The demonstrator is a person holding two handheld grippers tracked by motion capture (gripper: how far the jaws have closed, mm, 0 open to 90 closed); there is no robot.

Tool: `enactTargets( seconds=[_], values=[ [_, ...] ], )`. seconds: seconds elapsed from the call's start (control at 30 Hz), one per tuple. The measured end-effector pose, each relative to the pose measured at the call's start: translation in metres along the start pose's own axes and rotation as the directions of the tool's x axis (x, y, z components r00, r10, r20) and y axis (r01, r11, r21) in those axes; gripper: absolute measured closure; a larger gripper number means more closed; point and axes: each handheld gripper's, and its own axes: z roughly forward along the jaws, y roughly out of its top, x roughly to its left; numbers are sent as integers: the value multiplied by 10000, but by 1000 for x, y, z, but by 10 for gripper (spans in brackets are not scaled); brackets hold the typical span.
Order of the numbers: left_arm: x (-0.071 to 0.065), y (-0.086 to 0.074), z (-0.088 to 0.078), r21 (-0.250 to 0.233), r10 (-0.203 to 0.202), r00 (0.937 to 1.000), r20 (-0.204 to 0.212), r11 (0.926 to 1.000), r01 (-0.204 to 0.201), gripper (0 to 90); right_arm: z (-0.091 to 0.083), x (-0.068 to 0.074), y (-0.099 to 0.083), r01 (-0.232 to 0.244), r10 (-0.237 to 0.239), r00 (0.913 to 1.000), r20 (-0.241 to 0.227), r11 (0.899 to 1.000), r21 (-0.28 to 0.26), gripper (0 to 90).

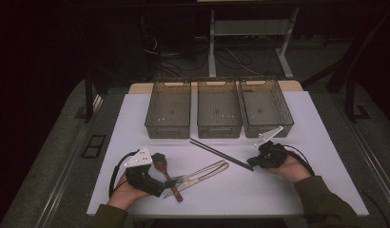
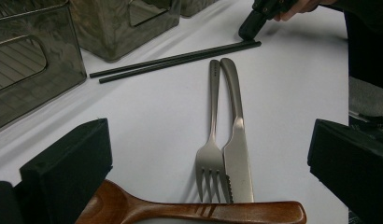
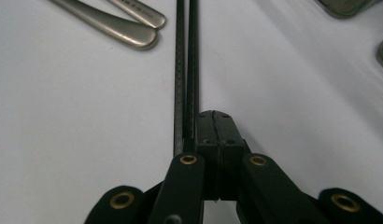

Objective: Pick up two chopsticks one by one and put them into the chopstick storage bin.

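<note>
The two black chopsticks (image 1: 220, 154) lie side by side near the middle of the table (image 1: 259, 194). Their long axis runs diagonally, from the baskets' (image 1: 219, 108) side towards the right front edge. The right hand-held gripper (image 1: 256, 164) is clenched just beside their near end, grasping nothing. The left hand-held gripper (image 1: 160, 186) is released, its jaws wide apart around the wooden spoon (image 2: 189, 211), fork (image 2: 211, 140) and knife (image 2: 236, 140).

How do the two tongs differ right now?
The left tongs stand wide open over the wooden spoon, gripping nothing. The right tongs are shut, their tips beside the black chopsticks' end, with nothing between them. The left sits near the table's front edge, the right farther in. Both are black and hand-held.
</note>
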Motion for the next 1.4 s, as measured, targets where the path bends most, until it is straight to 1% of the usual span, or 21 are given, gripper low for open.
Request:
enactTargets(
  seconds=[0.13,0.27,0.33,0.4,0.43,0.47,0.53,0.57,0.6,0.63,0.67,0.73,0.77,0.87,0.9,0.93,1.07,1.1,1.2,1.23,1.4],
  values=[
    [0,0,0,-1,16,10000,2,10000,-16,0,-1,4,-3,78,-78,9997,-219,10000,13,890],
    [0,0,0,1,16,10000,2,10000,-16,0,-2,8,-3,190,-188,9995,-271,9998,80,890],
    [0,0,0,1,13,10000,0,10000,-13,0,-2,11,-4,218,-215,9995,-215,9997,101,890],
    [0,0,0,-3,15,10000,-2,10000,-15,0,-4,12,-5,173,-173,9998,-38,9998,-50,889],
    [0,0,0,-14,4,10000,-4,10000,-4,0,-4,12,-5,173,-173,9998,-38,9998,-50,889],
    [0,0,0,-20,7,10000,-11,10000,-7,0,-8,10,-4,-3,10,9999,168,9992,-409,843],
    [0,0,0,-11,11,10000,-11,10000,-11,0,-12,9,-2,-256,280,9993,263,9959,-866,782],
    [0,0,0,-2,0,10000,-5,10000,0,0,-13,9,-1,-301,336,9989,323,9942,-1031,762],
    [0,0,0,-2,0,10000,-5,10000,0,0,-13,9,-1,-301,336,9989,323,9942,-1031,762],
    [0,0,0,-6,-2,10000,-10,10000,2,0,-13,10,3,-328,391,9982,458,9909,-1302,736],
    [0,0,1,-5,-8,10000,-10,10000,8,0,-13,10,3,-328,391,9982,458,9909,-1302,736],
    [0,0,1,13,0,10000,2,10000,0,0,-10,13,9,-301,392,9978,543,9868,-1593,732],
    [0,0,1,25,2,10000,9,10000,-2,0,-10,13,9,-301,392,9978,543,9868,-1593,732],
    [-1,0,2,23,5,10000,20,10000,-5,0,0,17,19,-180,282,9980,570,9851,-1713,738],
    [-1,0,2,30,8,10000,16,10000,-8,0,0,17,19,-180,282,9980,570,9851,-1713,738],
    [-1,0,2,23,-1,10000,22,10000,1,0,6,18,23,-145,241,9982,551,9855,-1693,742],
    [0,0,2,51,10,10000,29,10000,-10,0,17,19,30,-95,182,9986,506,9860,-1664,757],
    [0,0,2,60,10,10000,26,10000,-10,0,17,19,30,-95,182,9986,506,9860,-1664,757],
    [0,0,2,62,2,10000,17,10000,-2,0,25,20,35,-106,176,9989,427,9871,-1595,774],
    [0,0,2,65,0,10000,14,10000,0,0,27,21,35,-50,126,9988,477,9878,-1557,779],
    [0,0,2,65,0,10000,18,10000,0,0,30,21,34,-34,106,9988,485,9893,-1460,786]
  ],
)
